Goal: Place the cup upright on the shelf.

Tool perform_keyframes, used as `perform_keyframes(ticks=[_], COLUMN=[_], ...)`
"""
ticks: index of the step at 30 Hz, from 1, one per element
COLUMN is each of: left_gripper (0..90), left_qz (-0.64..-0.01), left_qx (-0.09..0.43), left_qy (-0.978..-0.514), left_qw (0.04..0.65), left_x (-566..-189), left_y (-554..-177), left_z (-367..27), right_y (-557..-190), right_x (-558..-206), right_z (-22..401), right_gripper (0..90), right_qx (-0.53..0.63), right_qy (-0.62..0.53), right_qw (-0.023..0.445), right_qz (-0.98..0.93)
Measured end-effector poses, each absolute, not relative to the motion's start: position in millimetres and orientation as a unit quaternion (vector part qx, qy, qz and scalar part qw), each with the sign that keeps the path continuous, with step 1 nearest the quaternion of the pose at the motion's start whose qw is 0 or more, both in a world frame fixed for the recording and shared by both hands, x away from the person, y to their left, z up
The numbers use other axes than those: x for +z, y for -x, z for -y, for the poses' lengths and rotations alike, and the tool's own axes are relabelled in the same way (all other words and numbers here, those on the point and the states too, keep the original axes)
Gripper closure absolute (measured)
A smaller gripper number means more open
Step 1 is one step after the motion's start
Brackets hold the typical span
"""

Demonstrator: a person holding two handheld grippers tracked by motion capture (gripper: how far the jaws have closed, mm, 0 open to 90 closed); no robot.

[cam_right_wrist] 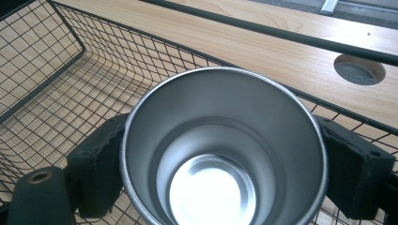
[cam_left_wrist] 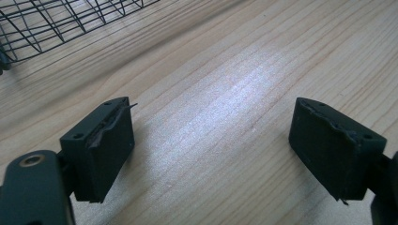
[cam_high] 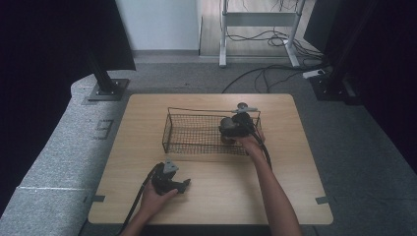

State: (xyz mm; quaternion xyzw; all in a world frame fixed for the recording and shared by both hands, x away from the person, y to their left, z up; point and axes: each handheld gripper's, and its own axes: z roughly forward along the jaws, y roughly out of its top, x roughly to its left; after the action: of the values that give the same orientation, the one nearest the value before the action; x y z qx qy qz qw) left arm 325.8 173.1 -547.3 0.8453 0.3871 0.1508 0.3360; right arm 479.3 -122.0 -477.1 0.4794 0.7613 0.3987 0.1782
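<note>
A steel cup [cam_right_wrist: 220, 150] stands upright and empty inside a black wire basket [cam_right_wrist: 56, 89], near its right end; in the high view the cup [cam_high: 227, 124] is mostly hidden by the hand. My right gripper [cam_right_wrist: 223, 159] is shut on the cup, one black pad [cam_right_wrist: 101, 164] pressed to each side of its wall. The right gripper [cam_high: 235, 126] reaches into the basket [cam_high: 196, 132] from the front. My left gripper [cam_left_wrist: 211, 145] is open, jaws wide apart over bare wood. It rests in the person's hand near the table's front left as the left gripper [cam_high: 183, 186].
The wooden table [cam_high: 206, 201] has a round cable hole [cam_right_wrist: 359, 70] behind the basket. A corner of the basket [cam_left_wrist: 51, 23] lies beyond my left jaws. Desk legs and cables [cam_high: 265, 42] are on the floor behind the table.
</note>
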Motion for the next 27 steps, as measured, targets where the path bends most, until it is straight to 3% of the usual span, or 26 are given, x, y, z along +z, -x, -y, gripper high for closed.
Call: perform_keyframes(ticks=[12, 27], left_gripper=[14.3, 14.3], left_qz=[-0.387, -0.387], left_qx=[0.151, 0.151], left_qy=[-0.845, -0.845], left_qw=[0.336, 0.336], left_x=[-547.3, -547.3], left_y=[-325.9, -325.9], left_z=[-173.1, -173.1], right_y=[-480.1, -481.0], right_x=[-479.5, -485.1], right_z=[117.5, 118.0], right_gripper=[13.1, 12.8], right_qx=[0.364, 0.342], right_qy=[-0.48, -0.485], right_qw=[0.19, 0.163], right_qz=[-0.775, -0.789])
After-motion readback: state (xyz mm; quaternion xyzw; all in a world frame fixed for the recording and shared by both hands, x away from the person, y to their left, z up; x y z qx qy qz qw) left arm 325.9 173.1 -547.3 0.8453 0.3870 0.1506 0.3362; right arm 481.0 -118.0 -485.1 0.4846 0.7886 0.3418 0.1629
